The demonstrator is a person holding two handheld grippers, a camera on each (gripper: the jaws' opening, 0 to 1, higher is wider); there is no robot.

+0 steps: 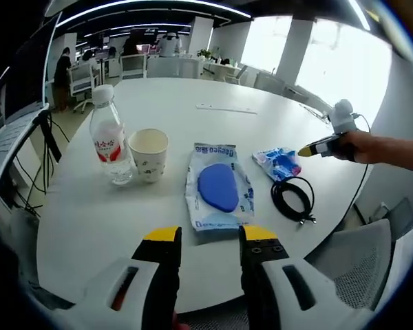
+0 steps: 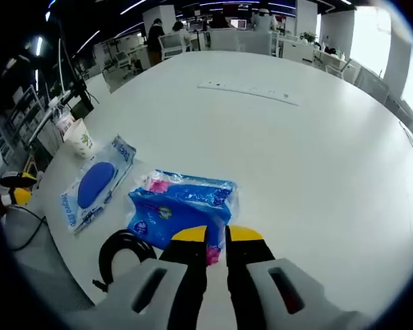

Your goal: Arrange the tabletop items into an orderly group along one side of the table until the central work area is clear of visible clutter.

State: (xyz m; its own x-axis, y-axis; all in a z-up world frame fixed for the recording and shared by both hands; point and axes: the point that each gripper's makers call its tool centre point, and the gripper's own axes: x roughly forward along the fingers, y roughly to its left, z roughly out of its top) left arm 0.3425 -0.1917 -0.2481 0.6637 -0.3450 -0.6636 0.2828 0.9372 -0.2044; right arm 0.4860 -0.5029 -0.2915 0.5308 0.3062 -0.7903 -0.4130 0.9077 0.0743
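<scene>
Right gripper view shows the right gripper (image 2: 216, 237) at the near edge of the desk (image 2: 316, 151), its jaws nearly together on the blue packet (image 2: 182, 206); whether it grips I cannot tell. Pinch firmly, then slide it beside the wipes pack (image 1: 219, 187) and cup (image 1: 149, 155). Left gripper (image 1: 208, 237) waits apart.

Left view faces across table (image 1: 193, 96); right view hovers nearer, sharing it.

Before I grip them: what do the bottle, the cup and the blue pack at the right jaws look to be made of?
Bottle: clear plastic, see-through, white cap. Cup: likely matte paper, small printed marks. Blue pack: thin glossy plastic film, creased with glints; likely soft contents.
</scene>
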